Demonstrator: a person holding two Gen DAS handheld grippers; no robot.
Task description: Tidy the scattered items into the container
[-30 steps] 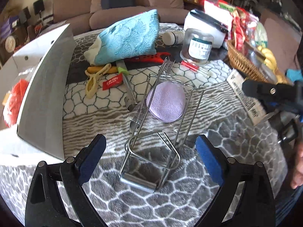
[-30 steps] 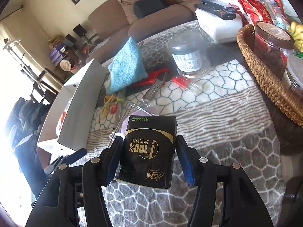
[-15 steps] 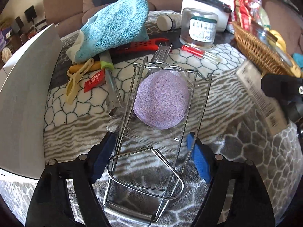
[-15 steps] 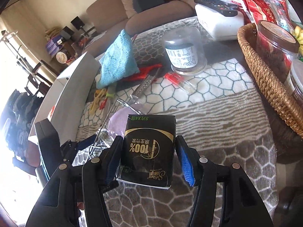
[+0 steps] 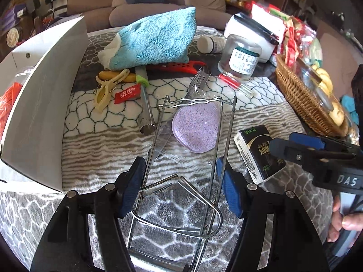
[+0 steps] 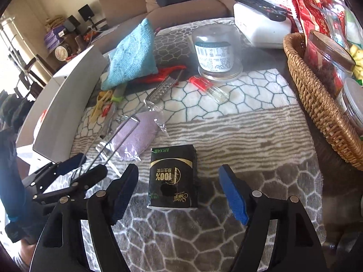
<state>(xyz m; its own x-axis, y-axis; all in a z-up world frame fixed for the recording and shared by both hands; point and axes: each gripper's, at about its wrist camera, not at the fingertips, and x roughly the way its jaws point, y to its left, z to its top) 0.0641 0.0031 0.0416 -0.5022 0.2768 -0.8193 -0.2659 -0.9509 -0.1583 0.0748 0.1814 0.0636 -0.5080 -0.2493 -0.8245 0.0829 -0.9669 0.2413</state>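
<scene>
My left gripper (image 5: 181, 181) is shut on a metal wire rack (image 5: 190, 158), its blue pads against the rack's two side rods. A purple sponge in clear wrap (image 5: 197, 127) lies under the rack's far end. My right gripper (image 6: 179, 190) is open, its fingers either side of a black tissue pack (image 6: 173, 179) that lies on the patterned cloth. The pack also shows in the left wrist view (image 5: 258, 154). The white box (image 5: 43, 117) stands open at the left.
A teal towel (image 5: 154, 38), yellow clip (image 5: 106, 88), red sachet (image 5: 127, 94), corer (image 5: 146, 111), red peeler (image 5: 181, 65), small grater (image 5: 200, 78), upturned jar (image 5: 241, 59) and red-capped vial (image 5: 236, 83) lie beyond. A wicker basket (image 6: 317, 99) stands right.
My right gripper has opened and let the tissue pack down onto the cloth. My left gripper has moved forward and closed on the wire rack.
</scene>
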